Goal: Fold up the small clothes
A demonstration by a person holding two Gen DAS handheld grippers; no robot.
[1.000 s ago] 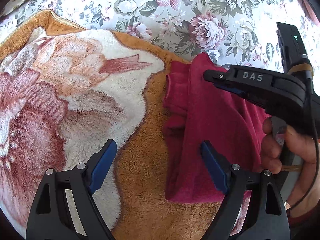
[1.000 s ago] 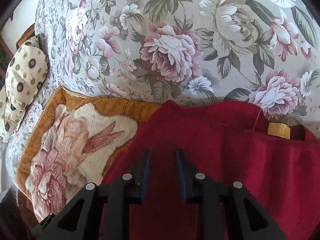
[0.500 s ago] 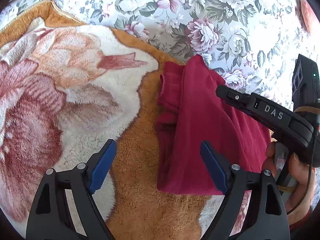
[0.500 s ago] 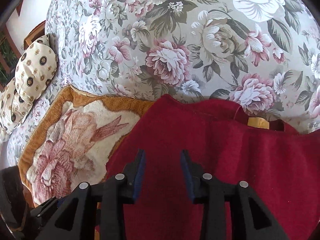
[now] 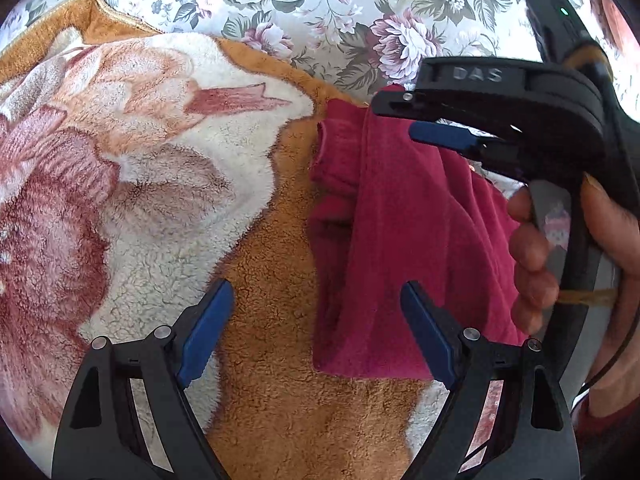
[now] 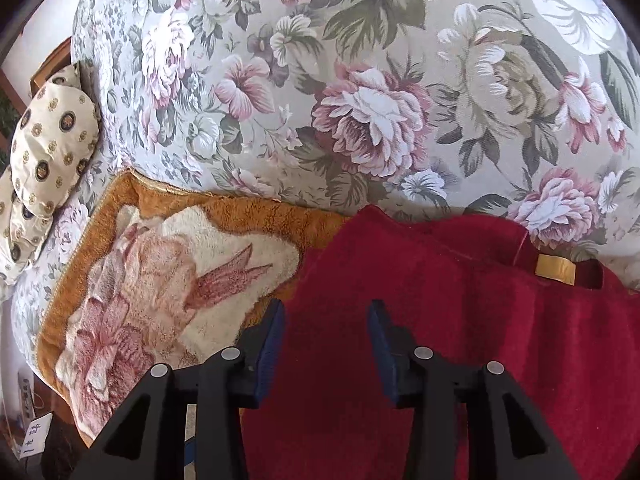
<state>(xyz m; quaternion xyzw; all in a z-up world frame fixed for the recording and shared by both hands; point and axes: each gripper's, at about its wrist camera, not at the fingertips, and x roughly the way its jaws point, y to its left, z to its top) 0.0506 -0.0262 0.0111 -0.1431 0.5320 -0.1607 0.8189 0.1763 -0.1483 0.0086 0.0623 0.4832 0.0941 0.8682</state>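
A dark red garment (image 5: pixel 404 240) lies partly folded on a fleecy orange blanket (image 5: pixel 272 264) with a pink-and-cream flower pattern, near the blanket's far edge, where that meets the floral bedspread (image 5: pixel 340 12). The garment's far corner just crosses that edge onto the bedspread.

The left gripper (image 5: pixel 316 328) is spread wide and holds nothing; one blue finger is over bare blanket, the other over the near part of the garment. Whether either touches the cloth cannot be told.

The right gripper (image 6: pixel 326 340) is partly open, with a clear gap between its blue pads (image 6: pixel 271 344), and grips nothing; red cloth shows through the gap.

The left wrist view alone shows the right gripper (image 5: pixel 404 116) from the side, over the garment's far end, with the person's right hand (image 5: pixel 576 256) wrapped around its handle. It also shows the garment's near hem and the bunched fold along its blanket-side edge.

The right wrist view alone shows a yellow label (image 6: pixel 556 269) at the garment's neck opening, and a cream patterned pillow (image 6: pixel 48 140) at the far left corner of the bedspread.
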